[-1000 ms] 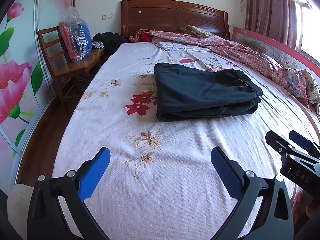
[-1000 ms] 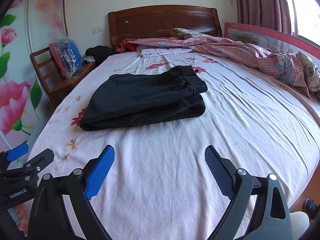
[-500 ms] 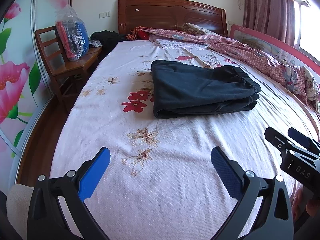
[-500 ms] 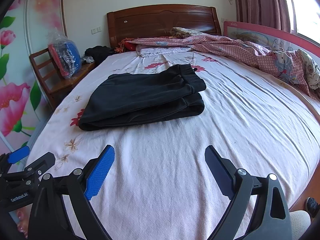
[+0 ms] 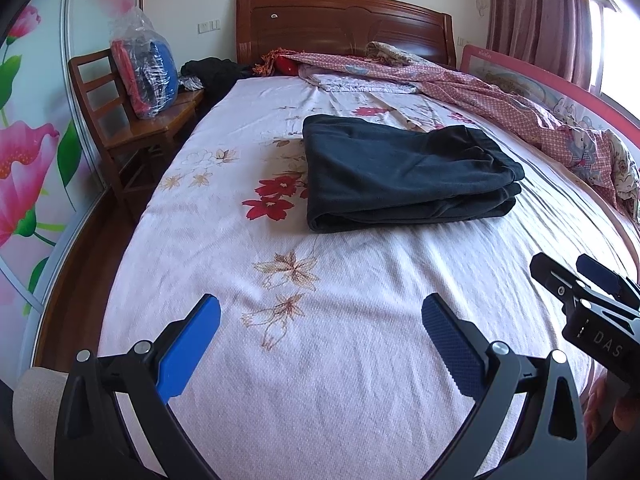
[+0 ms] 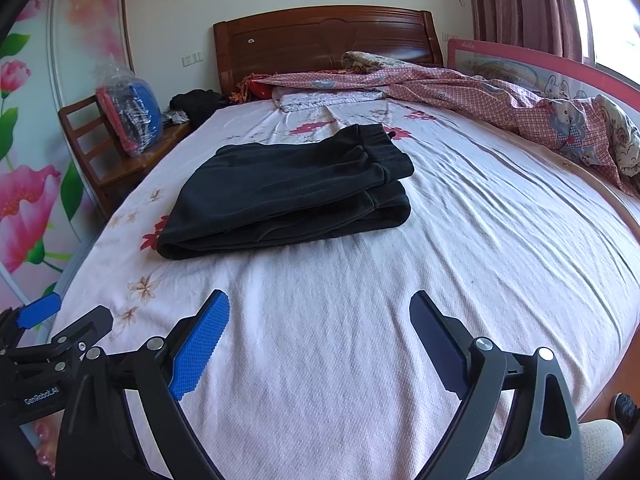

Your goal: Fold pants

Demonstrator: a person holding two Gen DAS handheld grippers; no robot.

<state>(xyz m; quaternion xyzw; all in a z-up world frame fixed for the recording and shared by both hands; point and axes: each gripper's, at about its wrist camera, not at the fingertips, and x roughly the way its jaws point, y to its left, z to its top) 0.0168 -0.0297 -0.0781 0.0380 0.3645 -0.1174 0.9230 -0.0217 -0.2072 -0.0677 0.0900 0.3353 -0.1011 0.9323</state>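
Pink floral bedsheet [image 5: 360,360] filled the room, dark pants [image 5: 404,176] lay folded well ahead of both tools, left gripper [image 5: 320,344] and right gripper [image 6: 320,340] spread wide, holding nothing.

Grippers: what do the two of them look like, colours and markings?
Both share one build: black Y-shaped frames with silver pivot bolts and flat blue textured pads on the fingers. The left gripper carries white "GenRobot.AI" lettering, readable in the right wrist view; the right gripper shows "DAS" in the left wrist view. No cables or sleeves are visible.
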